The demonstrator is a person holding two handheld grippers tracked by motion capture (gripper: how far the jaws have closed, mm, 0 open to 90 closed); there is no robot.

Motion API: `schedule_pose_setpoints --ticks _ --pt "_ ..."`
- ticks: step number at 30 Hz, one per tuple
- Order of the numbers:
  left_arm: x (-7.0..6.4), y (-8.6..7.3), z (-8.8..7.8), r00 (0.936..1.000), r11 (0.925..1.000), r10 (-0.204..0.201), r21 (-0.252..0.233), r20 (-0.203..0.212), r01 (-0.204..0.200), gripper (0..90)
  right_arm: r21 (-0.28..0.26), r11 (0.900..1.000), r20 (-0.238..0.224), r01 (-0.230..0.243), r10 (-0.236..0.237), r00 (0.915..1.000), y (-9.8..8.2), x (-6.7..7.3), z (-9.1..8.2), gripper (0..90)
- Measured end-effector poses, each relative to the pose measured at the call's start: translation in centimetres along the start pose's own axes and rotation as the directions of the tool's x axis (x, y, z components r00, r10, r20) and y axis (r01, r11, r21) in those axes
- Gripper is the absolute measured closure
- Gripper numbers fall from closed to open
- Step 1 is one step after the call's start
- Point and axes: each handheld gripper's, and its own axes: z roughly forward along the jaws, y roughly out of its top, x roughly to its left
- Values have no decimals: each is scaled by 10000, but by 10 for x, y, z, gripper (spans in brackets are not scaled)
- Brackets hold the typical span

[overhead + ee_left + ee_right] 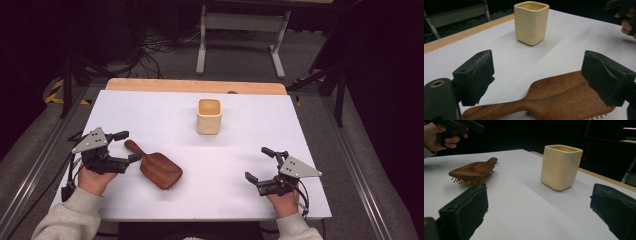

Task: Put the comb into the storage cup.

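At the near edge of the white worktop (150,200), a person holds one claw in each hand. The left claw (128,146) hovers at the near left, just over the handle end of the wooden hairbrush (157,169). In the left gripper view its jaws stand apart on both sides of the hairbrush (554,100), and the pads do not press on the wood, so this claw is released and grasps nothing. The hairbrush lies on the worktop with the bristles down, its handle pointing to the far left.

The right claw (260,164) rests at the near right, well apart from the hairbrush. Its jaws are also spread wide, with only bare worktop between them.

Farther away, near the middle of the worktop, stands a cream square cup (208,116), upright and empty as far as the high view shows.

As a judgement, the work seems to be at its beginning: the hairbrush is not grasped and not lifted, and it is not in the cup. The grasp, the lift and the carrying are probably all left to do.

No brand, label or writing can be read on the hairbrush, the cup or the claws.
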Motion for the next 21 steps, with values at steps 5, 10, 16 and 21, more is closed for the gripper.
schedule_pose_setpoints --ticks 5,10,16,21 --pt "5 9 6 9994 9991 247 350 244 -256 214 -50 10000 0 2 -2 10000 0 0 -1 21" --pt "9 17 10 9982 9970 419 635 429 -445 423 -76 10000 -94 11 -12 10000 1 1 -1 22" --pt "16 25 21 9972 9877 577 1426 471 -639 729 -113 9999 -161 11 -13 9999 1 2 -1 23" --pt "22 28 29 9972 9771 658 2006 360 -717 900 -133 9999 -214 -4 1 9998 1 2 -1 23"
